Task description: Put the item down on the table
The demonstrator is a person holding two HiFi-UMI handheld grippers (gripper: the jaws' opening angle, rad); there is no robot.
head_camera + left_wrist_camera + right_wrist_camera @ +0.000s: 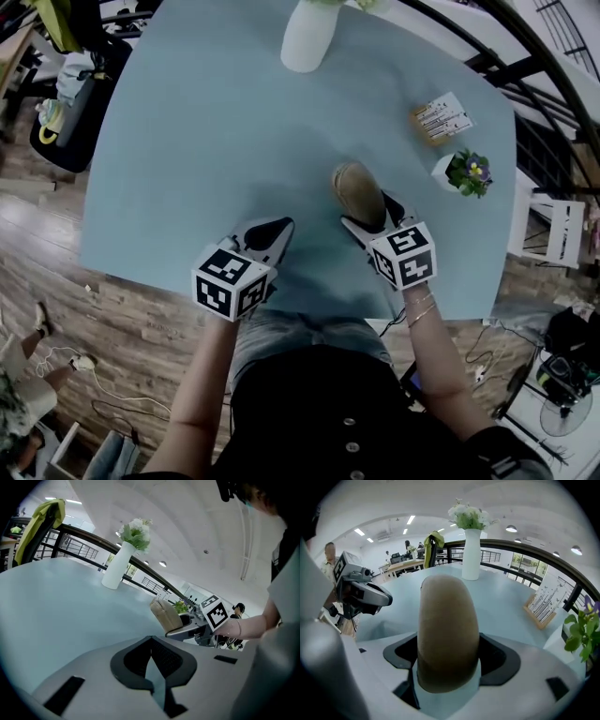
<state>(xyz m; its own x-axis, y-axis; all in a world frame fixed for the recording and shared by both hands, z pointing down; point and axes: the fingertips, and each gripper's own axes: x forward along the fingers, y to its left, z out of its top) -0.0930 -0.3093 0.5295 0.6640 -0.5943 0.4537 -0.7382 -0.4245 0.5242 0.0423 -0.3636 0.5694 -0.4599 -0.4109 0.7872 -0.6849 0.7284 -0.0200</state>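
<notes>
A brown, rounded paper-like item (358,190) stands between the jaws of my right gripper (372,214), which is shut on it over the near right part of the pale blue table (206,141). In the right gripper view the item (447,630) fills the gap between the jaws of the right gripper (449,645). In the left gripper view the item (165,615) tilts a little; I cannot tell whether its base touches the table. My left gripper (267,234) sits to the left, shut and empty (151,641).
A white vase (309,36) with flowers stands at the table's far side. A small potted plant (466,172) and a card stand (441,120) sit at the right. The table's front edge runs just below both grippers. A chair (66,84) stands off the far left.
</notes>
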